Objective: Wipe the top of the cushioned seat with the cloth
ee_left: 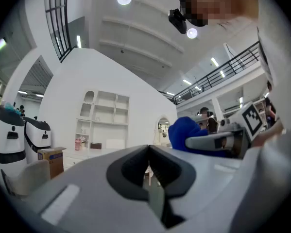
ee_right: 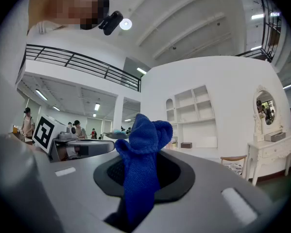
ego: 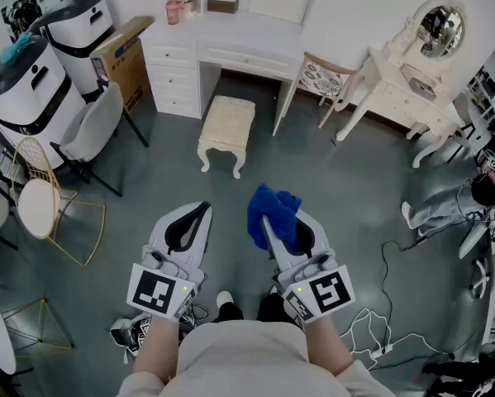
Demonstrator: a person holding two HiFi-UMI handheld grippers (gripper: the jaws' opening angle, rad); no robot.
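Barely started, honestly.

Down at 7 o'clock in the head view: left gripper (ego: 196, 213), jaws pressed together, gripping nothing. Over at 5 o'clock: right gripper (ego: 280, 236), jaws clamped tight on a blue cloth (ego: 273, 209), with a bunched wad poking out past the tips. Both held up in the air over the grey floor (ego: 173, 180), just beside each other, touching nothing else.

Further out toward 12 o'clock: cushioned seat (ego: 227, 122), with a cream padded top and curvy white legs, standing on the floor in front of the white bench (ego: 230, 31). Well apart from the cloth, with bare floor in between. No contact with the padded top in any view, so calling the wiping itself not yet begun.

Done, judging by this: cloth in the jaws and ready to go. Left to do: pretty much everything. Need to get over toward 12 o'clock, lower the cloth onto the cushion, then sweep across the whole top. Probably worth getting more cloth onto the surface too, given such a small lump sticking out. Can't tell from here whether the seat top is dusty or clean.
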